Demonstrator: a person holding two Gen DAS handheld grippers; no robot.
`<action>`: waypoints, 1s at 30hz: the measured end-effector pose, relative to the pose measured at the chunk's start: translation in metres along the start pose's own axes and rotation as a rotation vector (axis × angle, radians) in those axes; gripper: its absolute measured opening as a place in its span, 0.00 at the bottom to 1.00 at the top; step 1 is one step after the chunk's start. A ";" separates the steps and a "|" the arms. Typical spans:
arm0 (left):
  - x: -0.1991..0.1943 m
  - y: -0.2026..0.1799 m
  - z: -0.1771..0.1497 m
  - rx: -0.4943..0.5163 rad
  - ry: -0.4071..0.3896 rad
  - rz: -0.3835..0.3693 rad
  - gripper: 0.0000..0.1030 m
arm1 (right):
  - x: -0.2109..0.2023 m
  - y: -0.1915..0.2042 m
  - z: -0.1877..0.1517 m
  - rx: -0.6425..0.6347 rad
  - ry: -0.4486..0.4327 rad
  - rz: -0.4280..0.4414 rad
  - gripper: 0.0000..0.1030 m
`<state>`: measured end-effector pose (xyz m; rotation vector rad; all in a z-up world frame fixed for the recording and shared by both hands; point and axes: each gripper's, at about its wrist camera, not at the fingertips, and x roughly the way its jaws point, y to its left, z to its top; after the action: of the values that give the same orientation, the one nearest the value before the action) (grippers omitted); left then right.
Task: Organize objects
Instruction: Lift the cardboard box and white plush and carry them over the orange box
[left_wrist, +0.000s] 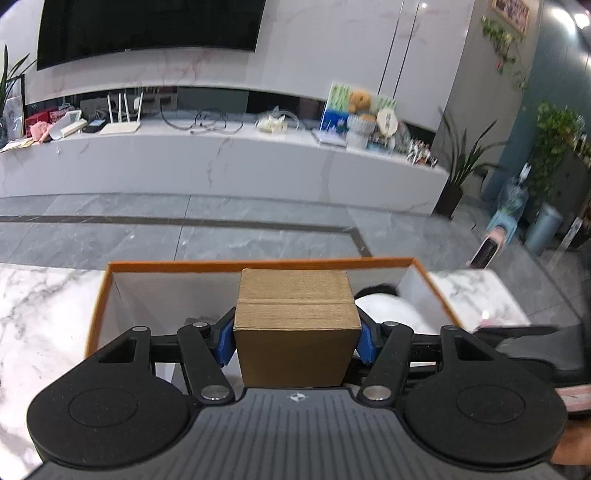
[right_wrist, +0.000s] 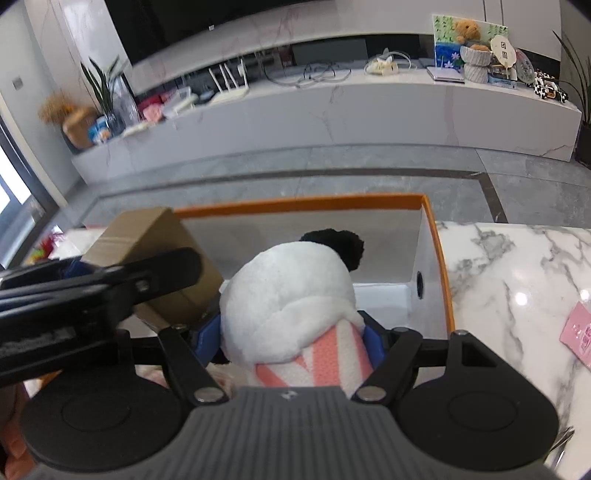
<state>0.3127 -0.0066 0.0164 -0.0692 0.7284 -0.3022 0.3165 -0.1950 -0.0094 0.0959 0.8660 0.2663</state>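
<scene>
My left gripper (left_wrist: 296, 341) is shut on a small brown cardboard box (left_wrist: 295, 317) and holds it over the open orange-rimmed box (left_wrist: 258, 264) with white inner walls. My right gripper (right_wrist: 291, 341) is shut on a white plush toy (right_wrist: 288, 302) with a black ear and a pink-and-white striped part, held over the right half of the same orange box (right_wrist: 295, 205). The cardboard box (right_wrist: 155, 240) and the left gripper's arm show at the left of the right wrist view. The plush (left_wrist: 388, 306) shows to the right of the cardboard box in the left wrist view.
The orange box stands on a white marble table (right_wrist: 517, 280). A pink card (right_wrist: 578, 336) lies on the table at the right. Beyond the table's far edge are grey floor (left_wrist: 184, 229) and a long white TV cabinet (left_wrist: 221, 162) with clutter.
</scene>
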 end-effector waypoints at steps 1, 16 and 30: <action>0.005 0.001 -0.001 -0.008 0.011 0.001 0.69 | 0.002 -0.001 0.001 -0.005 0.006 -0.014 0.73; 0.047 0.013 -0.004 -0.070 0.213 0.012 0.68 | 0.033 0.019 0.001 -0.279 0.100 -0.179 0.74; 0.061 0.020 -0.008 -0.108 0.353 0.083 0.68 | 0.053 0.027 0.007 -0.354 0.223 -0.201 0.74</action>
<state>0.3555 -0.0048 -0.0321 -0.0887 1.0948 -0.1967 0.3497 -0.1543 -0.0392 -0.3543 1.0289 0.2409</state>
